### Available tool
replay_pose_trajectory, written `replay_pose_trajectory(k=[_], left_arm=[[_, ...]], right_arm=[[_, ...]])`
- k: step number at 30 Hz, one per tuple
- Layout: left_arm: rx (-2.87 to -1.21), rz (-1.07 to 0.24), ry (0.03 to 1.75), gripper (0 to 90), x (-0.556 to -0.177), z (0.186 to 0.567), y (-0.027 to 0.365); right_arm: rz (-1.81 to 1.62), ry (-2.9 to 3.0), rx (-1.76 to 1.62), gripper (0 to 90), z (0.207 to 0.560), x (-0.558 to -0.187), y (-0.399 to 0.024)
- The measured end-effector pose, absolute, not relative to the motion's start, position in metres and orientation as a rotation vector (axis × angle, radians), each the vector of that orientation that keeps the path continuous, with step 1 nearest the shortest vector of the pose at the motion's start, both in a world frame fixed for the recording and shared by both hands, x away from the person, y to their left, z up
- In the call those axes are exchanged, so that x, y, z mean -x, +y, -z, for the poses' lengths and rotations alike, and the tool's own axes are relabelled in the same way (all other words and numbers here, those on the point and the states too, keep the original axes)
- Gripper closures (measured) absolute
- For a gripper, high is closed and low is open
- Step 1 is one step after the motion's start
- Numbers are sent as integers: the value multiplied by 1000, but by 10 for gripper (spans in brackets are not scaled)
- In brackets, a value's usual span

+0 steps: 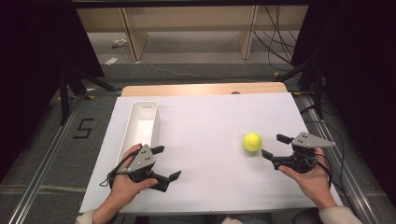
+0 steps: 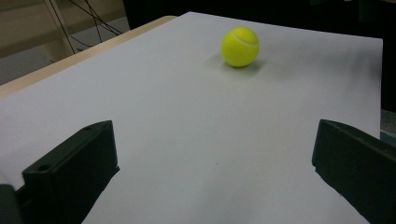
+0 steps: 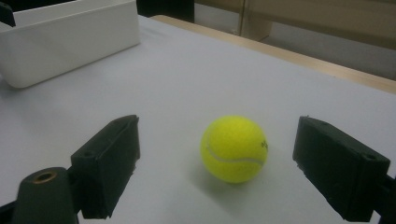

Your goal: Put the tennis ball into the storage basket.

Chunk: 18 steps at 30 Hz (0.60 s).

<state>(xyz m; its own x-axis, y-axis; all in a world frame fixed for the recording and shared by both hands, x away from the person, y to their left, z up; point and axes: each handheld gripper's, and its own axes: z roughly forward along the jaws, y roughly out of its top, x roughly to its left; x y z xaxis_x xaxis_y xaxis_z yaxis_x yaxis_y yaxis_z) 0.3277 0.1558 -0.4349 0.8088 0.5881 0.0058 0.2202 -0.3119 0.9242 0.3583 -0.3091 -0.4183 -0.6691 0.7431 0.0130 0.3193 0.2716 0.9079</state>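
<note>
A yellow tennis ball rests on the white table sheet, right of centre. My right gripper is open just to the ball's right, its jaws pointing left at it. In the right gripper view the ball lies between the spread jaws of that gripper, untouched. My left gripper is open near the front left, beside the white bin, with nothing in it. In the left gripper view the ball sits far ahead of the open gripper.
The long white bin lies empty along the left side of the sheet. A wooden table edge runs behind the sheet. Shelving and cables lie on the floor beyond. Dark stands flank both sides.
</note>
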Motion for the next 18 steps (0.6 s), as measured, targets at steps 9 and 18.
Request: replay_pose_trajectory(k=[9,18], left_arm=[[-1889,-413,609,0,-328,435,156],[-1892,-418,610,0,-329,435,157]], right_arm=[[-1374,2154,-940,154,421,-368,-299],[-1370,2153,-947,154,422,-372,-299]])
